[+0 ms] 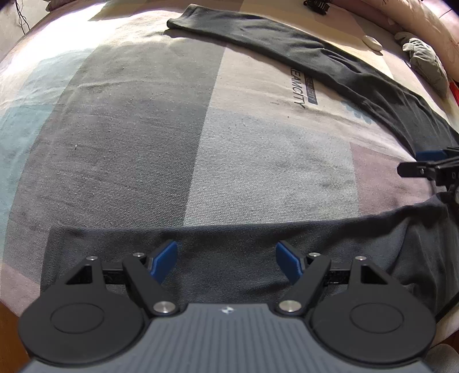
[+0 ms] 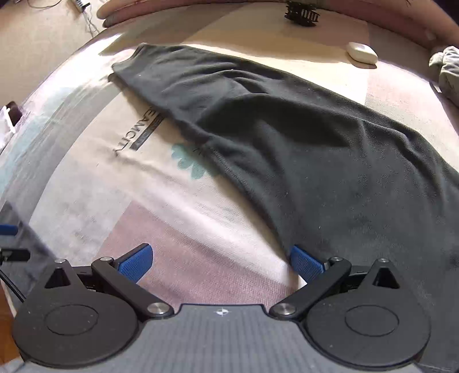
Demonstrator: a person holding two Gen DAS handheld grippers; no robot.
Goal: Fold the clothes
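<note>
Dark grey trousers (image 2: 315, 143) lie spread on a patchwork bedsheet (image 1: 129, 129). One leg (image 1: 287, 48) stretches to the far side of the bed. The other leg (image 1: 229, 238) runs across the near edge under my left gripper (image 1: 226, 252). That gripper is open and points steeply down, with only the leg's cloth showing below its blue pads. My right gripper (image 2: 221, 258) is open too, over bare sheet where the legs part. Its right pad (image 2: 304, 261) sits at the hem of the far leg. It also shows as the right gripper (image 1: 424, 163) at the edge of the left wrist view.
A white oval object (image 2: 361, 53), a black hair clip (image 2: 301, 13) and a crumpled grey-green cloth (image 2: 447, 69) lie at the far side. A pink bolster (image 2: 373, 11) borders the bed behind them. Wooden floor (image 1: 8, 330) shows past the near left corner.
</note>
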